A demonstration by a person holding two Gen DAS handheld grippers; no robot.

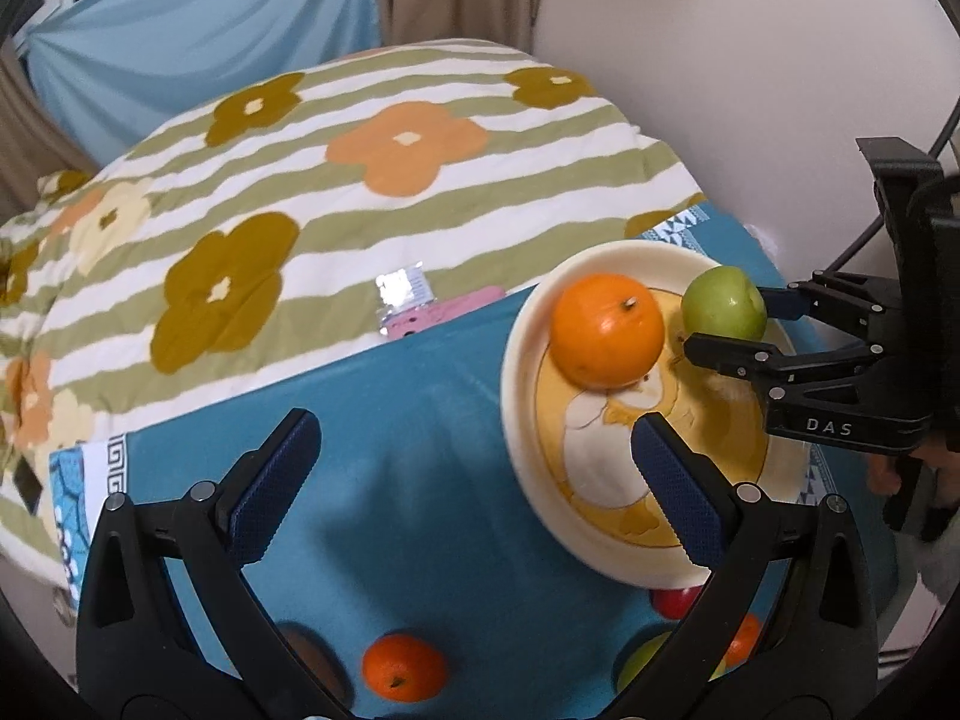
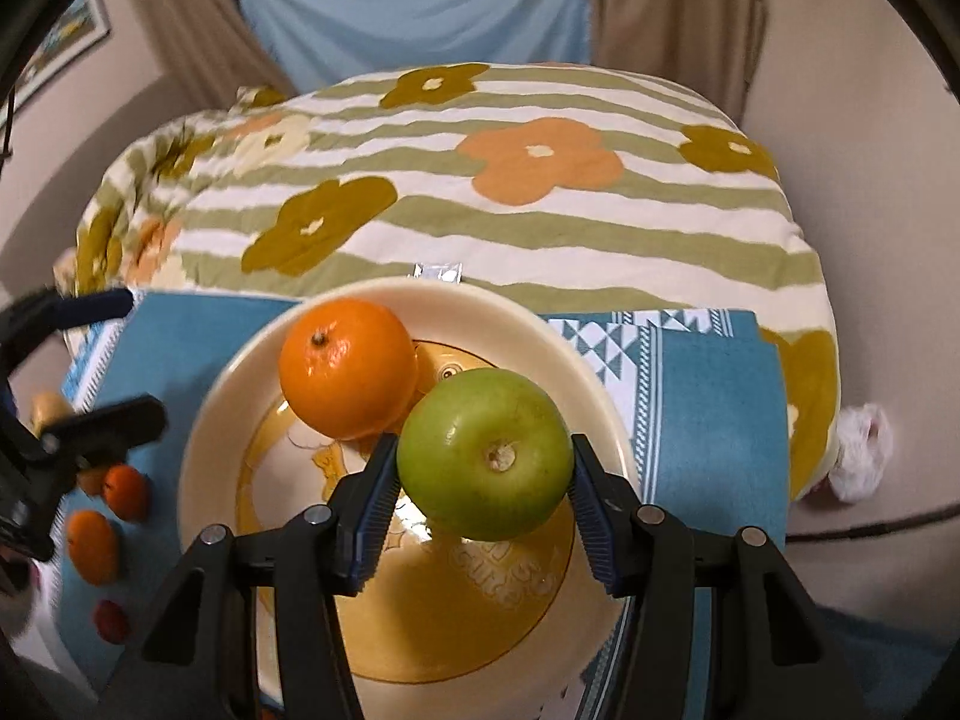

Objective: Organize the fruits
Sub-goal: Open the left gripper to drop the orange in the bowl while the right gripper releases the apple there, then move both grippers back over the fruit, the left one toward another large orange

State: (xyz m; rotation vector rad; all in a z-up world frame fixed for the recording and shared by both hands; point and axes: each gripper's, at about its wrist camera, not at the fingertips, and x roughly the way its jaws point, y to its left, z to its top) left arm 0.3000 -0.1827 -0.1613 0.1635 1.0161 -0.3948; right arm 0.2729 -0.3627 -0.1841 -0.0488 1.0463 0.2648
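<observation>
Your right gripper (image 2: 485, 504) is grasping the green apple (image 2: 486, 455) between both pads, just above the yellow middle of the cream plate (image 2: 576, 354), and the big orange (image 2: 348, 367) lies directly in front, touching or almost touching the apple on its far-left side. So I think the free place for setting it down is toward the near edge of the plate. Your left gripper (image 1: 474, 480) hangs released over the blue cloth (image 1: 420, 396), and a small orange (image 1: 403, 667) with other fruits waits at the cloth's near edge.
</observation>
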